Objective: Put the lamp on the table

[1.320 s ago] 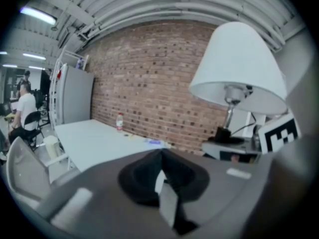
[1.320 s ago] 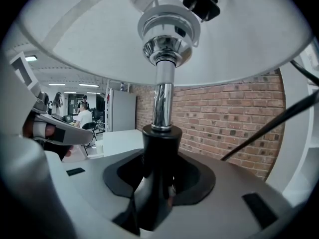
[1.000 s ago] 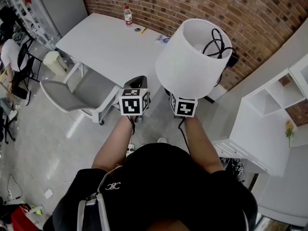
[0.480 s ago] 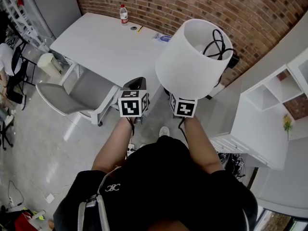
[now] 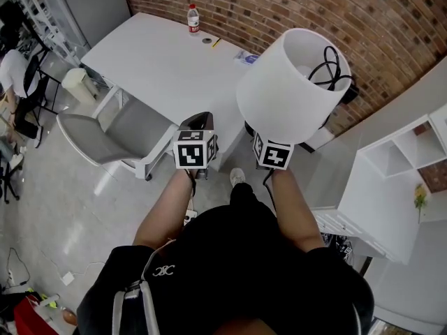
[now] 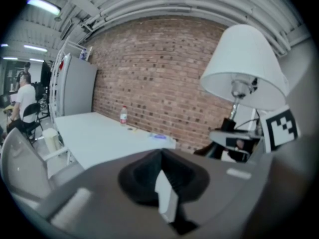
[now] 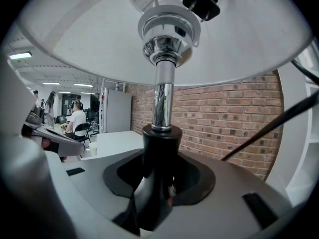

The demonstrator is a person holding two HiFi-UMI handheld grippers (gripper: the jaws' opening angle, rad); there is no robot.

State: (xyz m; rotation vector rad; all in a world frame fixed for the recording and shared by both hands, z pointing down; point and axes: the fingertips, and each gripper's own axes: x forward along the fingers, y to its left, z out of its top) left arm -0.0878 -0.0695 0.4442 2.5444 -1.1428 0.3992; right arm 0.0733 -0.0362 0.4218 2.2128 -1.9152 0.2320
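The person carries the lamp (image 5: 293, 89) toward the table (image 5: 160, 61), and it is not yet on the tabletop. It hangs in the air off the table's near right corner, on the side away from the chair (image 5: 98, 138).

The right gripper (image 7: 158, 183) holds the lamp from below. Its jaws stand partly apart, clamped on the black neck (image 7: 160, 148) under the chrome stem (image 7: 163, 96). That low grip keeps the shade upright above the gripper, and it probably leaves the base free to meet the tabletop first. The cord (image 5: 328, 65) is bundled inside the open top of the shade, likely so that it does not dangle or snag on the way.

The left gripper (image 5: 198, 121) hovers over the table's near edge, just beside the lamp. Its jaws are pressed together with nothing between them. It seems to be kept close as a spare support and takes no weight now.

The near half of the table is bare, which gives plenty of room for the base. A bottle (image 5: 193, 18) and a few small items lie along the table's far edge, by the brick wall (image 5: 391, 19), well away from any likely landing spot.
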